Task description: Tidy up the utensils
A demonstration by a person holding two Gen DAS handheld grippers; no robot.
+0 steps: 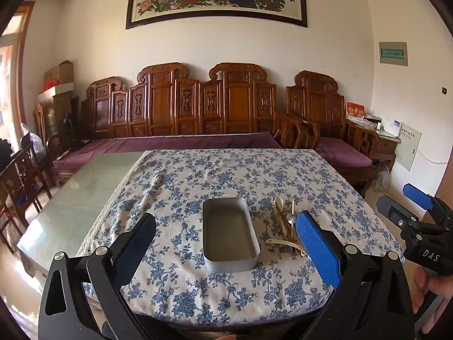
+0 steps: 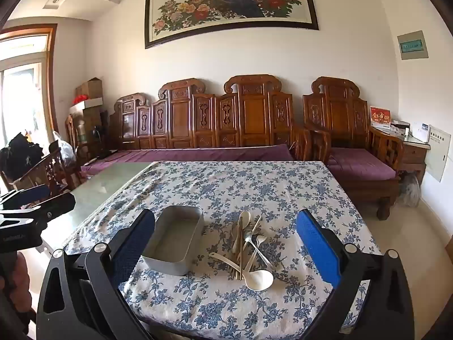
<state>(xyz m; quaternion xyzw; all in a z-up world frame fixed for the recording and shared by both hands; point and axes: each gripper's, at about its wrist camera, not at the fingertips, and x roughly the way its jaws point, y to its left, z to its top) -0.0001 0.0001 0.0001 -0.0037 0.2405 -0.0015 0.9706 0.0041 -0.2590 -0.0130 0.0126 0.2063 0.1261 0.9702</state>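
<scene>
An empty grey metal tray (image 1: 230, 233) stands on the blue-flowered tablecloth (image 1: 226, 175); it also shows in the right wrist view (image 2: 175, 239). To its right lies a pile of utensils (image 2: 249, 248): white plastic spoons, a metal fork, metal spoon and wooden chopsticks, partly hidden in the left wrist view (image 1: 284, 226). My left gripper (image 1: 226, 235) is open and empty, held above the table's near edge in front of the tray. My right gripper (image 2: 225, 232) is open and empty, in front of the pile; it also shows at the left view's right edge (image 1: 402, 202).
The cloth covers the right part of a table; bare greenish table top (image 2: 113, 181) lies to the left. A carved wooden sofa with purple cushions (image 2: 198, 153) stands behind the table. Wooden chairs (image 1: 19, 175) stand at the left.
</scene>
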